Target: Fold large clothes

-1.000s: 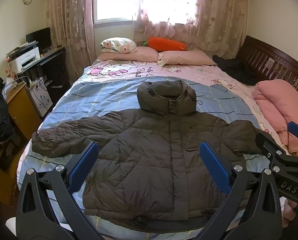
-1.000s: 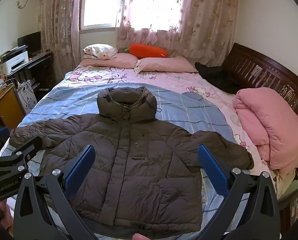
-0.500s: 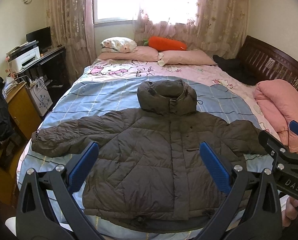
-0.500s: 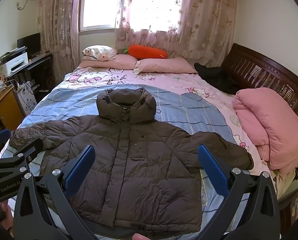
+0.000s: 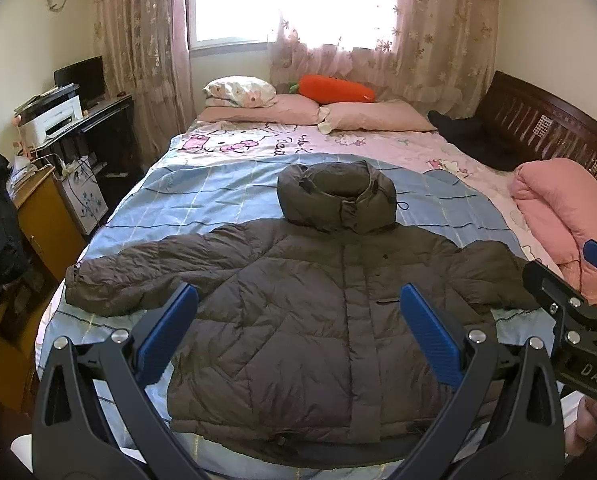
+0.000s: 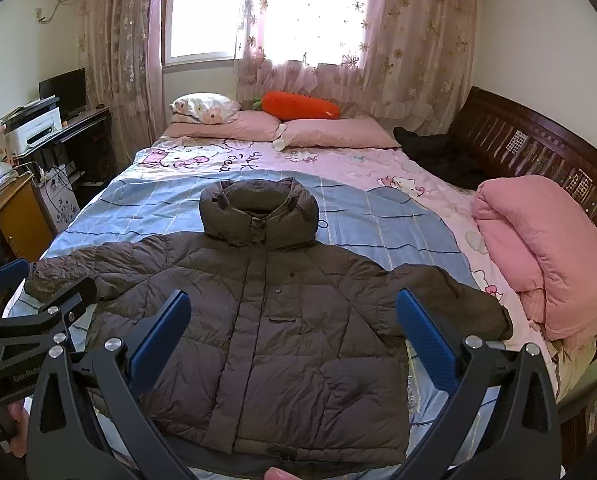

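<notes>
the puffer jacket [image 5: 318, 320] lies flat, face up, on the bed [image 5: 218, 208], hood far, hem near, sleeves spread left and right. the left gripper [image 5: 298, 332] and right gripper [image 6: 294, 332] hover wide apart and empty over the near hem; each sleeve lies nearer its own-side gripper.

jacket [image 5: 298, 312]: brown hooded puffer, flat on bed [image 5: 218, 200], sleeves at 3 and 9, hood at 12 | left gripper [image 5: 298, 320]: jaws spread above hem | right gripper [image 5: 578, 308]: at 3
</notes>
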The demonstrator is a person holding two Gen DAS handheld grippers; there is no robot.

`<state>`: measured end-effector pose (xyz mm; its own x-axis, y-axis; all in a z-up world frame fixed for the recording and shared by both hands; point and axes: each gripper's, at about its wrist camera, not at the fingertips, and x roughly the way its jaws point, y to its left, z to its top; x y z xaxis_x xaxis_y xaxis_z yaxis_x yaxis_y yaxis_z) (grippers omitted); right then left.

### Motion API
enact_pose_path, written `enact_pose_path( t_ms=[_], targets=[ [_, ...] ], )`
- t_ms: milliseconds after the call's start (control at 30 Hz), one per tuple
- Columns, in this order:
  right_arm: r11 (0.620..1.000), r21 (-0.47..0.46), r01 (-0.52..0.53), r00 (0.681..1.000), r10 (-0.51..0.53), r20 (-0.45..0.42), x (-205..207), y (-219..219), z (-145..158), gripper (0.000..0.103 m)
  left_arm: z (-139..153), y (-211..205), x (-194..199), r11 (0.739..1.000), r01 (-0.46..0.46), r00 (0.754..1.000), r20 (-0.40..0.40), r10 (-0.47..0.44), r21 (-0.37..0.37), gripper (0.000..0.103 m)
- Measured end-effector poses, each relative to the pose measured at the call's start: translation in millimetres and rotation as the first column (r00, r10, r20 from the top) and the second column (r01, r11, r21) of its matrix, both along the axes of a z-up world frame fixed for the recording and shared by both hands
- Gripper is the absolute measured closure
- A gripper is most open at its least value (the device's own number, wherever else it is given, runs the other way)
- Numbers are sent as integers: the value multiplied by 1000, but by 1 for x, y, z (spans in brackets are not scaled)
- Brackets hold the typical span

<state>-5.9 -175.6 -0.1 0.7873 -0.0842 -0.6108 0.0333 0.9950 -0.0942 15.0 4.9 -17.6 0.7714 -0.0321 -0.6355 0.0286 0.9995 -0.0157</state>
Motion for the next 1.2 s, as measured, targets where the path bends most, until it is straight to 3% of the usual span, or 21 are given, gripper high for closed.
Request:
enact_pose_path(
  t_ms=[367,467,533,567,633,667,700,767,833,867,933,1000,1033,1067,1100,1200],
  targets=[
    [1000,6,-3,1000,3,-22,3,0,-3,1,-2,2,2,1000,3,1000,-5,-3,-10,2],
    [998,13,55,998,-54,-16,6,-8,-7,1,-3,5,5,997,23,1000,-10,-23,-75,2],
    [989,-36,144,989,-142,48,10,-11,-8,1,-5,5,12,995,30,999,-12,-32,-98,2],
    [980,-97,176,983,-170,65,20,-9,-9,1,-10,1,26,995,58,997,-52,-62,-81,2],
    [971,-204,124,992,-125,9,44,-3,-9,1,-19,-6,59,988,147,977,-152,-153,-54,2],
    [947,-311,73,996,-84,-20,65,5,-10,1,-24,-7,74,985,166,967,-187,-172,-46,2],
    [909,-412,68,998,-69,14,80,12,-10,1,-30,-6,93,985,169,963,-209,-171,-28,2],
    [800,-582,143,982,-40,186,108,24,-9,1,-39,-2,134,985,172,957,-237,-169,-8,2],
    [760,-613,215,955,-33,294,141,23,-6,1,-57,13,195,979,152,924,-331,-190,-139,2],
    [764,-603,232,952,-51,302,158,20,-4,1,-66,25,219,975,87,917,-365,-159,-206,2],
    [801,-521,296,949,-183,257,221,4,2,1,-76,44,261,957,-53,914,-400,-68,-284,2],
    [844,-421,332,943,-281,180,272,-12,0,1,-73,47,288,970,-107,934,-356,23,-218,2],
    [864,-381,330,944,-302,134,296,-19,-5,1,-67,41,308,986,-111,952,-297,70,-121,2],
    [880,-354,318,947,-312,74,327,-25,-16,1,-66,36,323,993,-103,953,-290,81,-62,2],
    [890,-346,298,952,-305,36,343,-25,-26,1,-67,29,340,997,-79,953,-294,73,-9,2],
    [941,-311,136,971,-190,-149,403,-24,-72,1,-71,20,383,998,-56,972,-228,58,19,2]
  ],
)
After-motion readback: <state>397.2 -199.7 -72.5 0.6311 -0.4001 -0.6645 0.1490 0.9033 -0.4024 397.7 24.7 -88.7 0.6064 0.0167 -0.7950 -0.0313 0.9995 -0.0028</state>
